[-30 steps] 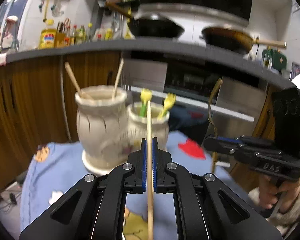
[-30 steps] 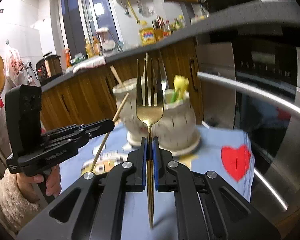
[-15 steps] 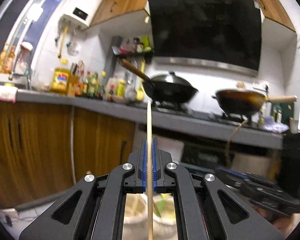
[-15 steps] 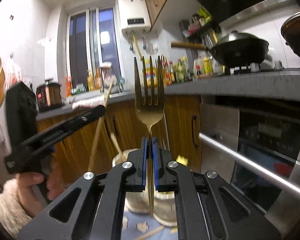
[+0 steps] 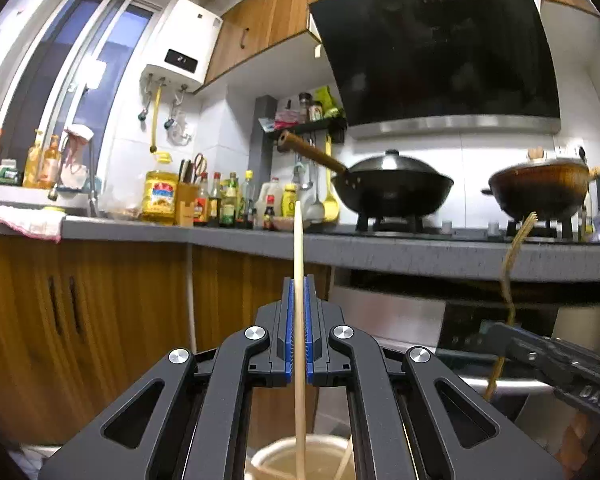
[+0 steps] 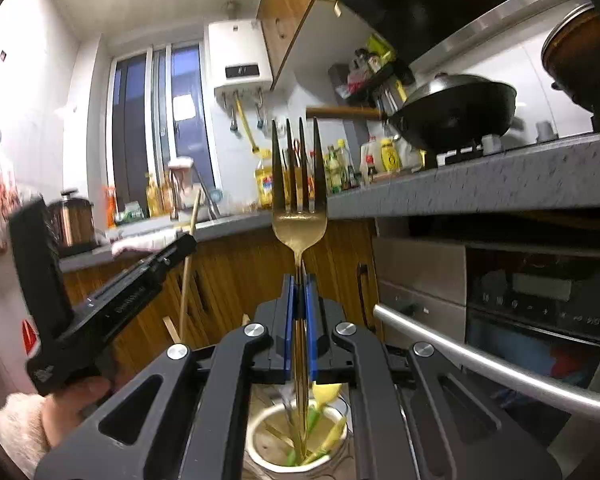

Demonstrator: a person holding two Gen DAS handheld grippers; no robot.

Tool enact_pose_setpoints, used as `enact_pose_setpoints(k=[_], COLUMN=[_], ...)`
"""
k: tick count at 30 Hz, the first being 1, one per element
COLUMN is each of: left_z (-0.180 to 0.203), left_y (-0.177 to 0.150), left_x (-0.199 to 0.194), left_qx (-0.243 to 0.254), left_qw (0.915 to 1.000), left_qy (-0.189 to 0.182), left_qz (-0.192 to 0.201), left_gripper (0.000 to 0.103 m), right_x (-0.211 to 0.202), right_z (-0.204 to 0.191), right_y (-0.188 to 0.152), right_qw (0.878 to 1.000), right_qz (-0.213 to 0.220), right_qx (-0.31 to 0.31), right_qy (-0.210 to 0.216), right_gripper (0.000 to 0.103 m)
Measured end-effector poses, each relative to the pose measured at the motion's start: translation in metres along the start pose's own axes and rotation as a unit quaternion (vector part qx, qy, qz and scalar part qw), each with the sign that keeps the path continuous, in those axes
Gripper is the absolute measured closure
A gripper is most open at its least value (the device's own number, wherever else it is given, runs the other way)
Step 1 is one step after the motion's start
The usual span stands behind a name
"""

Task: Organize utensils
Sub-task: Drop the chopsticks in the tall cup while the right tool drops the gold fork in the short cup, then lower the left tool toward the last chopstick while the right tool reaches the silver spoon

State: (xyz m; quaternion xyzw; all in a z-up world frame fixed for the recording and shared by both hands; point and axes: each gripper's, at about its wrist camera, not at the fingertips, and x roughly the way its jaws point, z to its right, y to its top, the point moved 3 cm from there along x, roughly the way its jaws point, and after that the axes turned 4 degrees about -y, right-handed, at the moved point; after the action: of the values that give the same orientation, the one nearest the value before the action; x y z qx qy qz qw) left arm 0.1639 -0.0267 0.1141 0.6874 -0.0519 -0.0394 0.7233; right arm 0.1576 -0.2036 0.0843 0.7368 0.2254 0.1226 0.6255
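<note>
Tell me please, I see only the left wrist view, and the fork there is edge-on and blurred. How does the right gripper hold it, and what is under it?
Observer: The right gripper is shut on the neck of a gold fork, which stands upright with its four tines up.
Operator: Where does the handle end?
Observer: In the picture it ends over the mouth of a small white jar below the jaws. I cannot tell whether it is already inside.
Operator: Is this jar empty?
Observer: No. Yellow-and-green utensils stand in it, right of the handle.
</note>
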Motion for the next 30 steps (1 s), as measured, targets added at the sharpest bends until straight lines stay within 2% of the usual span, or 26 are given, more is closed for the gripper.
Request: enact_pose_setpoints(k=[4, 9, 15, 17, 19, 21, 25, 27, 29, 30], left_z=[-0.003, -0.005, -0.004, -0.005, -0.006, -0.007, -0.012, -0.013, -0.014, -0.014], left_y=[-0.017, -0.043, -0.063, -0.065, -0.064, -0.064, -0.061, -0.059, -0.056, -0.054], left_x=[-0.011, -0.018, -0.015, -0.016, -0.021, -0.025, -0.033, -0.039, -0.047, -0.049], left_qx=[-0.012, -0.018, -0.007, -0.005, -0.005, -0.002, -0.013, -0.019, -0.024, -0.024], left_qw=[0.9999, 0.9986, 0.9959, 0.9956, 0.996, 0.9961, 0.9964, 0.9965, 0.9968, 0.9968], left_qy=[-0.003, -0.009, -0.005, -0.004, -0.001, 0.004, 0.004, 0.003, 0.001, 0.0], left_qz=[-0.01, -0.049, -0.09, -0.094, -0.09, -0.088, -0.083, -0.082, -0.077, -0.076], left_gripper=[0.098, 0.098, 0.098, 0.093, 0.084, 0.078, 0.064, 0.058, 0.051, 0.044], right_x=[0.012, 0.018, 0.014, 0.015, 0.014, 0.013, 0.009, 0.005, 0.001, -0.003], right_z=[-0.001, -0.007, -0.014, -0.015, -0.015, -0.014, -0.011, -0.008, -0.005, -0.004], right_y=[-0.021, -0.045, -0.049, -0.051, -0.052, -0.053, -0.051, -0.05, -0.049, -0.049], right_qw=[0.999, 0.995, 0.994, 0.994, 0.994, 0.994, 0.995, 0.995, 0.995, 0.995], right_qz=[-0.044, -0.096, -0.1, -0.104, -0.103, -0.102, -0.096, -0.093, -0.093, -0.092], right_qx=[-0.006, -0.031, -0.038, -0.04, -0.043, -0.042, -0.039, -0.034, -0.03, -0.027], right_qy=[0.005, 0.001, -0.004, -0.008, -0.008, -0.006, -0.01, -0.013, -0.018, -0.019], right_gripper=[0.097, 0.097, 0.097, 0.096, 0.089, 0.072, 0.065, 0.054, 0.048, 0.042])
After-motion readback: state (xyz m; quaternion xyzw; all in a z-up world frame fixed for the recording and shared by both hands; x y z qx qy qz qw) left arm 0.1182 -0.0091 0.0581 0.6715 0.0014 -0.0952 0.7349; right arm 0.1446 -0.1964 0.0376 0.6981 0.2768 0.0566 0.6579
